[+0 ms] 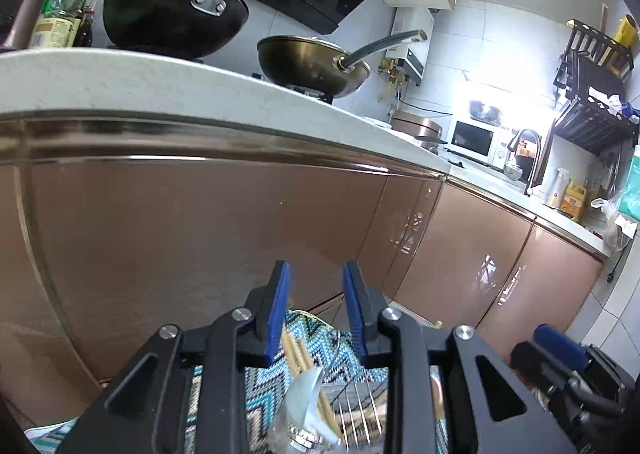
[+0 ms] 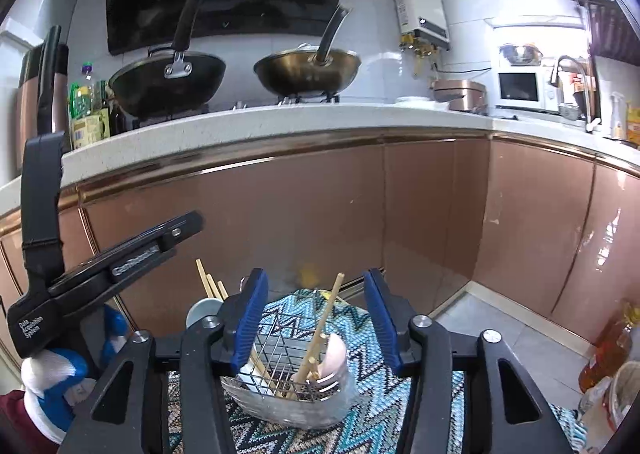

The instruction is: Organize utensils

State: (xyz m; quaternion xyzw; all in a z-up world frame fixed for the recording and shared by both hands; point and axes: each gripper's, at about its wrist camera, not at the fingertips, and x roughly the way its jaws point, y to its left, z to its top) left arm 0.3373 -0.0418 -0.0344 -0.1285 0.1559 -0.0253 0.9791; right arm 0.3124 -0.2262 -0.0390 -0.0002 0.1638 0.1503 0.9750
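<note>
A wire utensil basket [image 2: 280, 354] stands on a zigzag-patterned cloth [image 2: 360, 414] with a glass dish [image 2: 288, 406] at its base. A wooden chopstick [image 2: 324, 326] and a pale spoon [image 2: 336, 354] stand in it. My right gripper [image 2: 316, 318] is open and empty just above the basket. In the left wrist view my left gripper [image 1: 316, 314] is open; wooden chopsticks [image 1: 298, 354], a white spoon [image 1: 308, 394] and the basket wires [image 1: 360, 414] lie below its fingers. More chopsticks [image 2: 208, 282] and a white bowl [image 2: 200, 312] show left of the basket.
Brown cabinet doors [image 2: 320, 205] rise close behind the cloth, under a white counter [image 2: 280, 117] with two woks [image 2: 308, 69]. An oil bottle [image 2: 612, 346] stands on the floor at right. The left gripper's body [image 2: 100, 266] crosses the right wrist view's left side.
</note>
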